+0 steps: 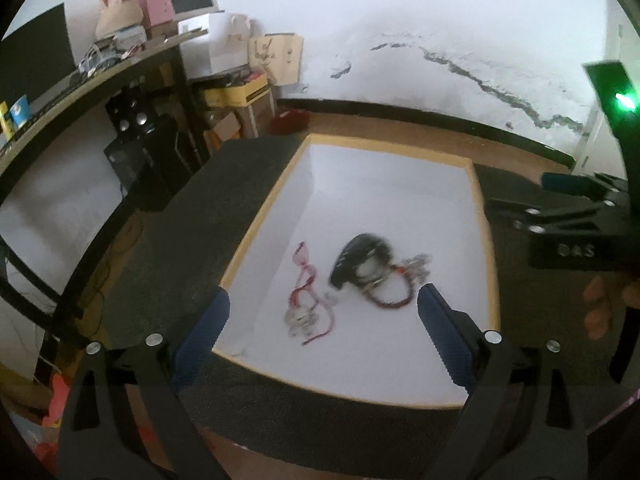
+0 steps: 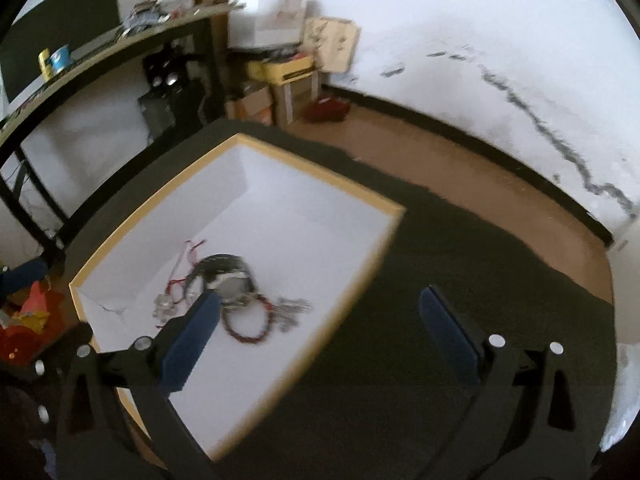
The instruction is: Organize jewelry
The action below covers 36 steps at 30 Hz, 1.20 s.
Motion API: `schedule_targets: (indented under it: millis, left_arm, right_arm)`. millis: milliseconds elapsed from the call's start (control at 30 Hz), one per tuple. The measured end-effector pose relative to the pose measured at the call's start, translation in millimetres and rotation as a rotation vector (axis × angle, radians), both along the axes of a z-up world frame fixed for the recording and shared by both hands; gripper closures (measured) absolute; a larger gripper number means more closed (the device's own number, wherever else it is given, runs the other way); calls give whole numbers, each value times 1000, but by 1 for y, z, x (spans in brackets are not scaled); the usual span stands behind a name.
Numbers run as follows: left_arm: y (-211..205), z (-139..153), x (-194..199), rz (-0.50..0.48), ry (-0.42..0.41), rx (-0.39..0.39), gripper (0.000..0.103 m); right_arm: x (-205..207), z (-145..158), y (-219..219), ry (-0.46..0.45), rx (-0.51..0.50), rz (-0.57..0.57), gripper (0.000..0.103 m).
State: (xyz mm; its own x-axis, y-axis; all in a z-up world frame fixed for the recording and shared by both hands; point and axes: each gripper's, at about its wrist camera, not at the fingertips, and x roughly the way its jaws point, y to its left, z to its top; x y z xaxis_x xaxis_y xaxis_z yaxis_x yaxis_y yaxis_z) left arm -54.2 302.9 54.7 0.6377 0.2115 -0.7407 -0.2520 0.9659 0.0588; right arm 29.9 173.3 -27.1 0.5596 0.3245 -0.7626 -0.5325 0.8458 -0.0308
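Note:
A white box with a yellow rim (image 1: 264, 208) (image 2: 160, 204) sits on the dark table mat (image 1: 168, 248) (image 2: 460, 280). Inside it lie a black watch (image 1: 360, 256) (image 2: 224, 266), a dark red beaded bracelet (image 1: 390, 300) (image 2: 248, 328) with silver charms (image 1: 418, 266) (image 2: 292, 310), and a thin red cord necklace (image 1: 306, 292) (image 2: 186, 264) with a silver pendant. My left gripper (image 1: 324, 320) hovers open over the box's near edge, nothing between its fingers. My right gripper (image 2: 320, 320) is open over the box's right rim, holding nothing; it also shows at the right edge of the left wrist view (image 1: 560, 208).
A black-framed desk (image 1: 100, 76) (image 2: 120, 40) with clutter stands to the left. Cardboard boxes (image 1: 240, 92) (image 2: 280, 80) are stacked by the white wall. Brown floor (image 2: 480, 184) lies beyond the table. A hand (image 1: 600, 304) holds the right gripper's handle.

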Motion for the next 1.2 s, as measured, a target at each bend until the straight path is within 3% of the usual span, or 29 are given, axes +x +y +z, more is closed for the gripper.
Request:
schedule_targets:
  millis: [133,300,433,533,700,800,1200]
  left_arm:
    - [-44,19,14,-62,-39,-3,9]
    - [-127,25,42,-177,-77,-62,8]
    - [-196,-4,64,-247,-68,-129,8]
    - [-233,-38,70,-284,-30,-148,8]
    - [-264,-67,72,-340,12,-94,8]
    - [-272,-72,76,-341,6,-111,8]
    - [-272,-78,82,-346,5,-131,8]
  right_arm:
    - [-13,12,-71,-43,17,-95,7]
    - [-34,7,-206,-66,38,-314,7]
    - [-47,-15,-289,-82,-1,-473,7]
    - [-55,-33,-337,-59,48,-559,7]
    - [-61,-43,-376,-52,72,-590,7]
    - [-63,-49,-389,-27,105,-601,7]
    - [-62,-60,-371,-8,65,-557,7]
